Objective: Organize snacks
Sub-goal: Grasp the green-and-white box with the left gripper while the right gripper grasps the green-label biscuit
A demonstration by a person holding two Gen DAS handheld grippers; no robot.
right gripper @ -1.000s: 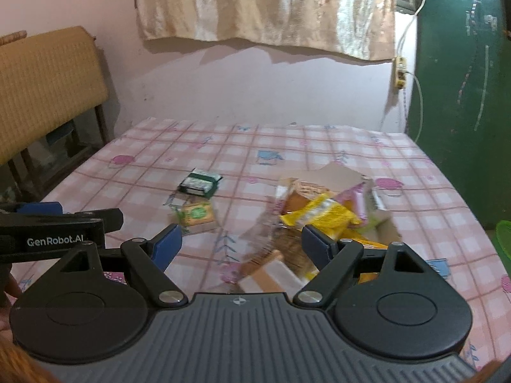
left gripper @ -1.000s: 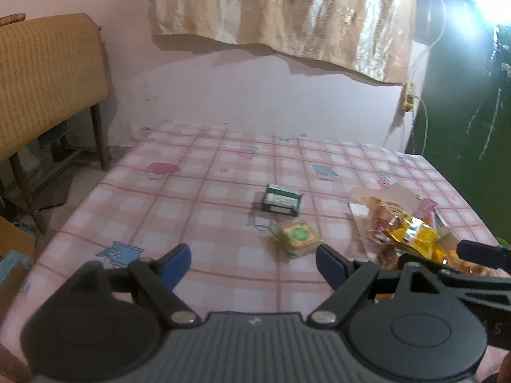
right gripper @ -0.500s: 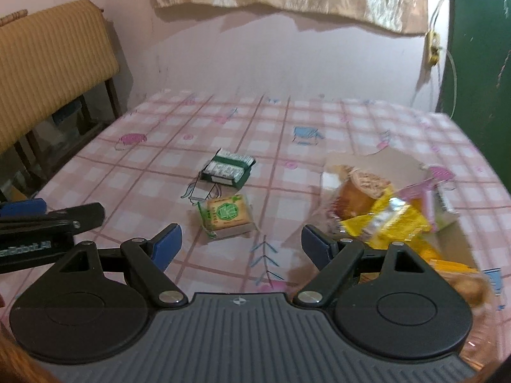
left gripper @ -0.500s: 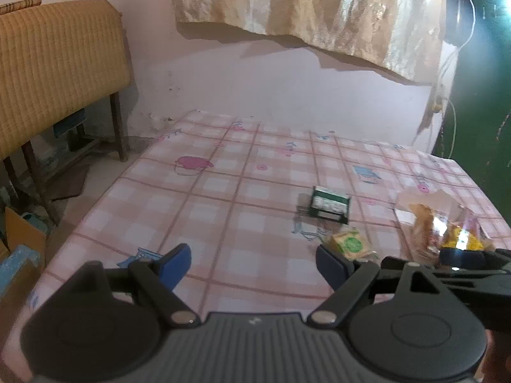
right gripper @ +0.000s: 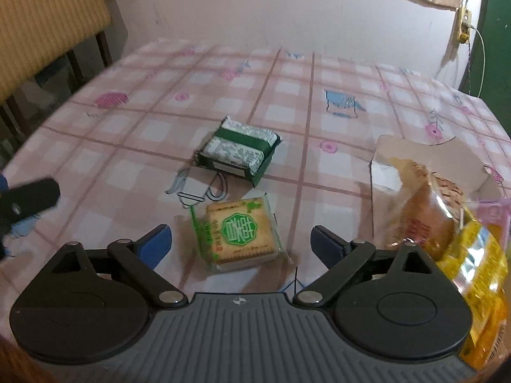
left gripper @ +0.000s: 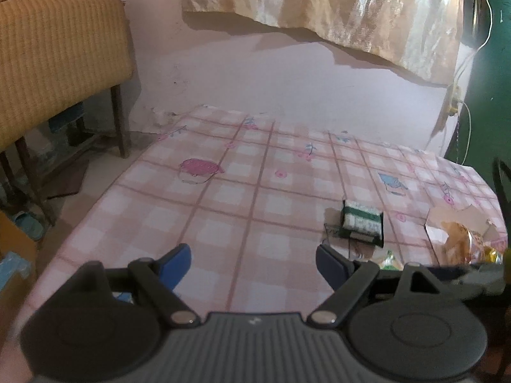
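A clear-wrapped cracker pack with a green label [right gripper: 241, 231] lies on the pink checked tablecloth [right gripper: 287, 102], just ahead of my right gripper [right gripper: 241, 244], which is open with the pack between its blue fingertips, pads apart from it. Beyond it sits a green and white snack box [right gripper: 238, 150], also in the left wrist view [left gripper: 362, 223]. At right stands a cardboard box [right gripper: 415, 153] with several snack bags [right gripper: 447, 223]. My left gripper [left gripper: 254, 266] is open over bare cloth, left of the snacks, nothing between its fingers.
A woven-backed wooden bench [left gripper: 57, 51] stands left of the table, with clutter on the floor below. A pink wall and gold curtain [left gripper: 335, 6] lie behind. A green door [left gripper: 491, 73] and a hanging cable are at the right. The other gripper's tip [right gripper: 28, 198] shows at far left.
Both grippers swung left and lower toward the table. The right one now frames the cracker pack instead of the snack box at right. The left one left the snacks off to its right.
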